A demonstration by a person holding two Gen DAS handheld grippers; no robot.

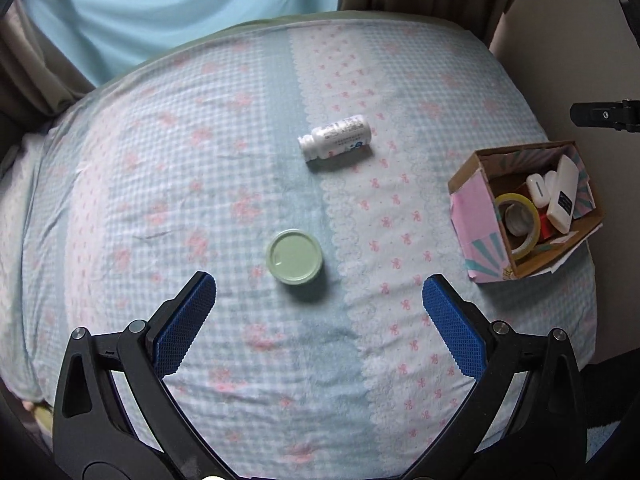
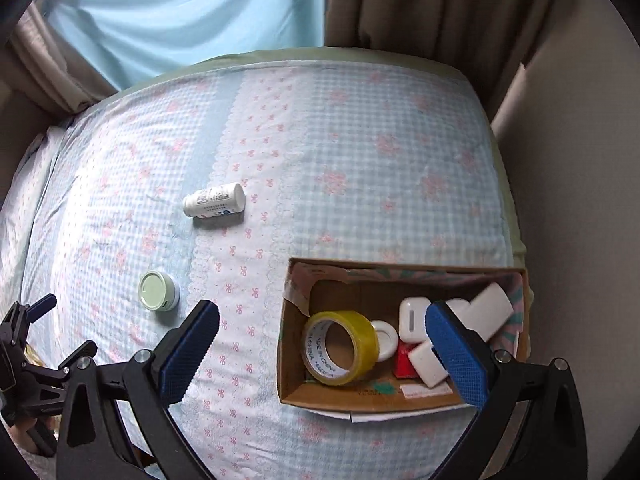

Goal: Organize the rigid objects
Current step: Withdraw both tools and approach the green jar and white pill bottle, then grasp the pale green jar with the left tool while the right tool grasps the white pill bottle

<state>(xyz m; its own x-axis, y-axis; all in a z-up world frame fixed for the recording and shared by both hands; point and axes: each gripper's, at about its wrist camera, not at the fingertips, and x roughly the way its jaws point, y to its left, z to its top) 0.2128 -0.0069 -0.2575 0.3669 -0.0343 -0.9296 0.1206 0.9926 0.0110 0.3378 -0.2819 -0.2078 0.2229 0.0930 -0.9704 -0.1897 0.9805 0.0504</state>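
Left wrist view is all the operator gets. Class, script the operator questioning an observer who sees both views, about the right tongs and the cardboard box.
Operator: Are the right tongs open?
Observer: Yes, wide open and empty, with the cardboard box just ahead.
Operator: What lies next to the tape roll?
Observer: A white ring, between it and the earbud case.
Operator: Any print on the tape?
Observer: Its core reads MADE IN CHINA.

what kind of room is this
Most likely a bedroom: the work surface is a bed under a checked floral sheet, with curtains behind it. A cardboard box of small items sits on it.
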